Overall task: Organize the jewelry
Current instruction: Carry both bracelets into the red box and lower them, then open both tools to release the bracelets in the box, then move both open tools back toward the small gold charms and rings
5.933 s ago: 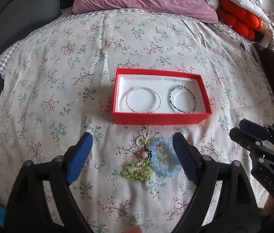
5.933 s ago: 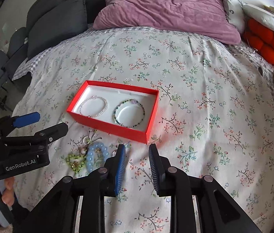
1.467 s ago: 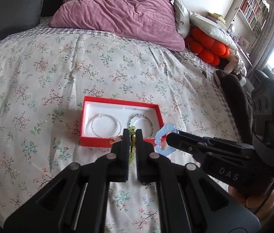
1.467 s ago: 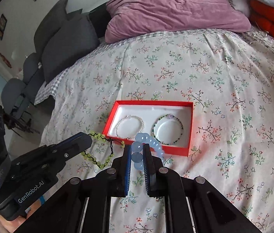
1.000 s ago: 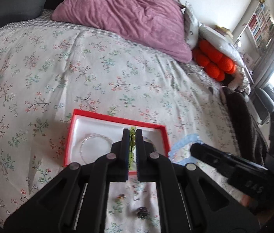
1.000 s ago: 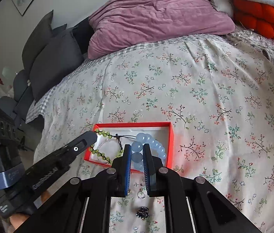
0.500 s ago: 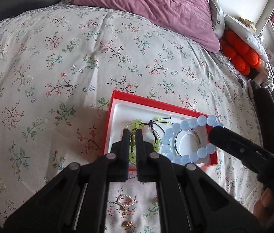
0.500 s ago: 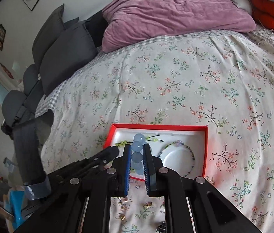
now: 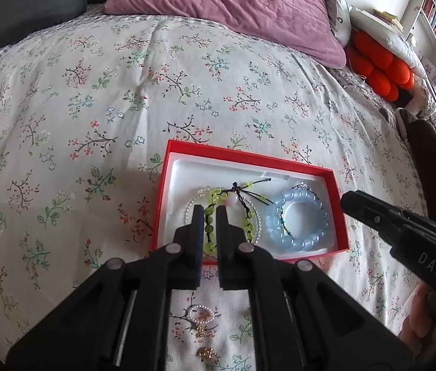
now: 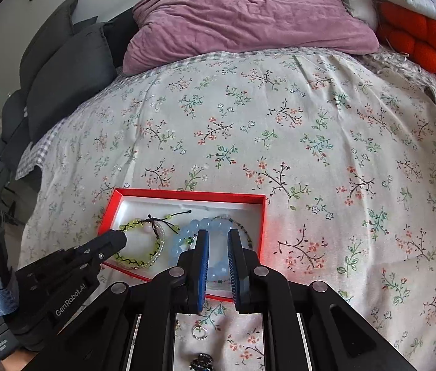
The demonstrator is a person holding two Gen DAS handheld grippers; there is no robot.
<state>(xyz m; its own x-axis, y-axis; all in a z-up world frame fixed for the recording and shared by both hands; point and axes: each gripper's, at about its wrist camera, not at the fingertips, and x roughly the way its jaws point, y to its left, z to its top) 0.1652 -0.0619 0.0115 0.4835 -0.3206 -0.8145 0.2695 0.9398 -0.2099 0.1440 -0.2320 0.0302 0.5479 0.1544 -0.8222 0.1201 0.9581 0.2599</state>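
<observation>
A red box (image 9: 250,155) with a white lining sits on the floral bedspread; it also shows in the right wrist view (image 10: 187,195). My left gripper (image 9: 209,216) is shut on a green beaded bracelet (image 9: 246,222) with a black cord, which lies in the box's left half over a clear bead bracelet. A light blue bead bracelet (image 9: 295,219) lies in the right half over a dark bead bracelet. My right gripper (image 10: 218,241) stands just above the blue bracelet (image 10: 193,228), jaws slightly apart, holding nothing.
Small pieces lie on the bedspread in front of the box: a pearl ring (image 9: 200,313), gold charms (image 9: 207,354), a silver ring (image 10: 200,333) and a dark clip (image 10: 202,363). A purple pillow (image 9: 233,3) and orange cushion (image 9: 378,68) sit at the back.
Both grippers have lowered their bracelets into the box. The right gripper has opened a little and let go of the blue bracelet, which now lies in the right half.
</observation>
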